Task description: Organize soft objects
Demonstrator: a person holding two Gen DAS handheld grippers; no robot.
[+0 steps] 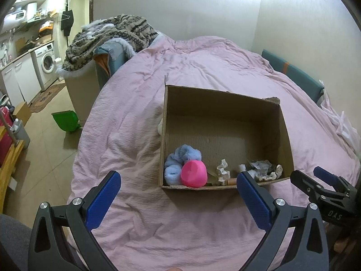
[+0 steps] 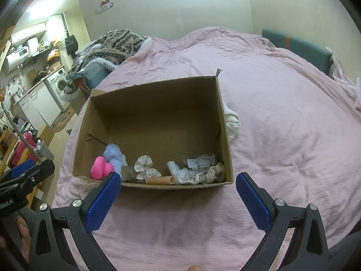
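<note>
An open cardboard box [image 1: 225, 94] sits on the pink bed cover; it also shows in the right wrist view [image 2: 155, 85]. Along its near wall lie a fluffy light-blue item [image 1: 182, 155], a pink soft ball [image 1: 194, 173], white scrunchies [image 2: 144, 167], a beige tube [image 2: 160, 180] and lacy white pieces [image 2: 203, 171]. A white cloth [image 2: 232, 119] lies on the bed beside the box's outer wall. My left gripper [image 1: 178, 184] is open and empty, just short of the box. My right gripper [image 2: 178, 185] is open and empty at the box's near edge.
The pink bed cover [image 1: 203, 63] spreads all around the box. A patterned blanket [image 1: 108, 36] is piled at the bed's far left corner. A green dustpan [image 1: 65, 119] lies on the floor left of the bed. Kitchen units and a washing machine [image 1: 46, 63] stand far left.
</note>
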